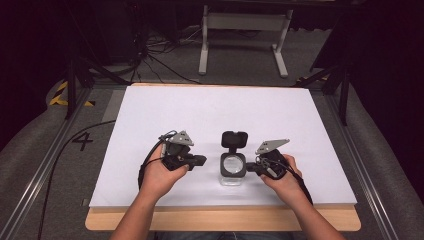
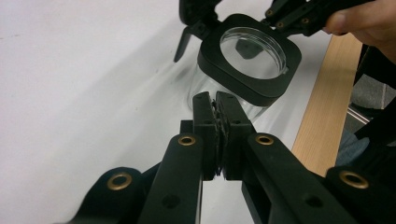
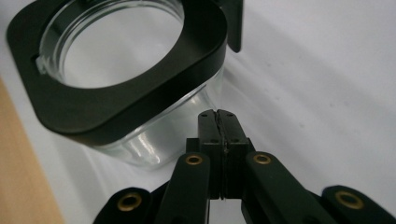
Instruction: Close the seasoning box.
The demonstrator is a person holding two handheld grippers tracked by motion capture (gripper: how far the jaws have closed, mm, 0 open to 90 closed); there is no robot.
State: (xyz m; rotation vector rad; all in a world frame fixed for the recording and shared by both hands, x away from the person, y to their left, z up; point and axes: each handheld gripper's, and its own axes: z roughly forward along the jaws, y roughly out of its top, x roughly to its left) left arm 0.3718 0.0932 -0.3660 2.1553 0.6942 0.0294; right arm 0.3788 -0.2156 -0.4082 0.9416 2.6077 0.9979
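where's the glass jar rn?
In the high view, the clear glass jar with the black square collar stands on the white table sheet, near its front edge, between the left tool and right tool.

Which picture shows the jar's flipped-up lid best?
The high view: the open lid shows whole behind the jar. The left gripper view catches only its edge; the right gripper view, a sliver.

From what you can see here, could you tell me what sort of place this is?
Probably a lab recording station: a white table inside a metal frame, loose cables on grey carpet, and a person's two grippers, left and right.
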